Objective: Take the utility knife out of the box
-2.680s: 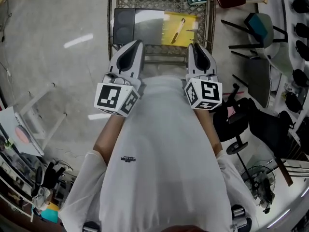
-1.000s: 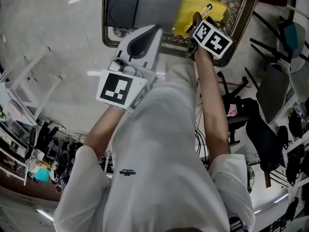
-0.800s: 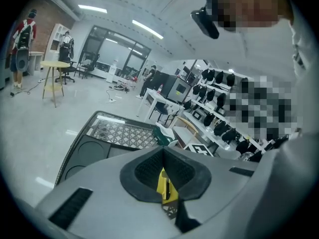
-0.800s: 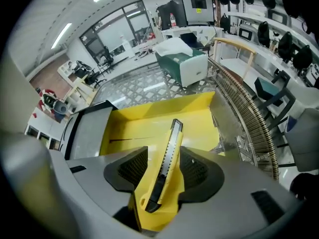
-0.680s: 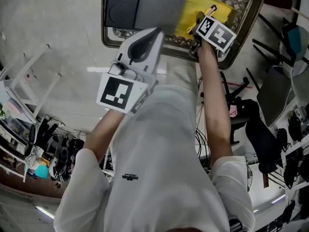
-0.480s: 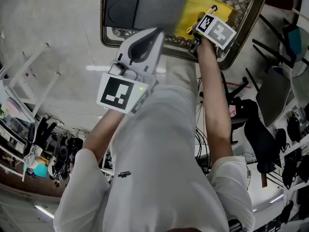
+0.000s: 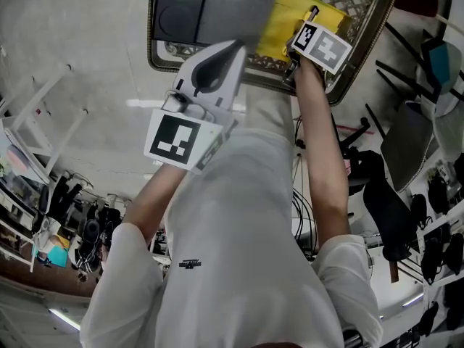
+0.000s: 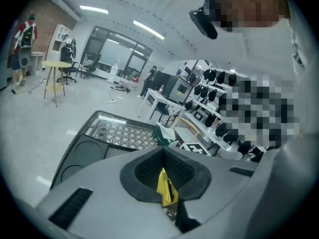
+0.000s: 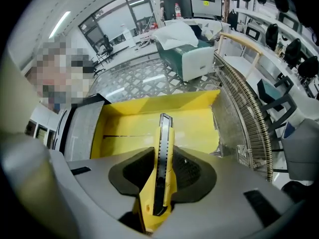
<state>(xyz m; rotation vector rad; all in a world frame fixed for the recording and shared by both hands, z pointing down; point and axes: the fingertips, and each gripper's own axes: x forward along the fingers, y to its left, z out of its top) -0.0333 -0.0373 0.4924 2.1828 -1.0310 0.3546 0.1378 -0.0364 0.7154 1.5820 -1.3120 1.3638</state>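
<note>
Right gripper [image 9: 160,156] first: the black pads [image 9: 187,171] sit against both flanks of the utility knife [image 9: 164,133]. The jaws have just been closing, and here they are, clamped on its yellow body. The handle runs back between the pads. The black slider strip faces up, and the dark blade end pokes out past the fingertips. Where's the knife? Inside the yellow box [image 9: 189,118], lying lengthwise over the box's yellow floor (whether it has left that floor, I can't tell). From the head view this gripper dives steeply down into the box, its marker cube on top.

Over to the left gripper [image 8: 163,163]: pads pressed together, nothing between them, just a sliver of yellow showing through the slot beneath. It hangs near the basket's front rim, well apart from the knife, nose tilted gently downward.

Widening out, the yellow box rests in a wire basket [image 7: 355,56], close to its right-hand wall. A grey panel [image 7: 232,9] lies just beside the box on its left, and beyond that is a black tray [image 7: 177,6] with round recesses. A green and white carton [image 9: 192,56] stands at the basket's far end.
</note>
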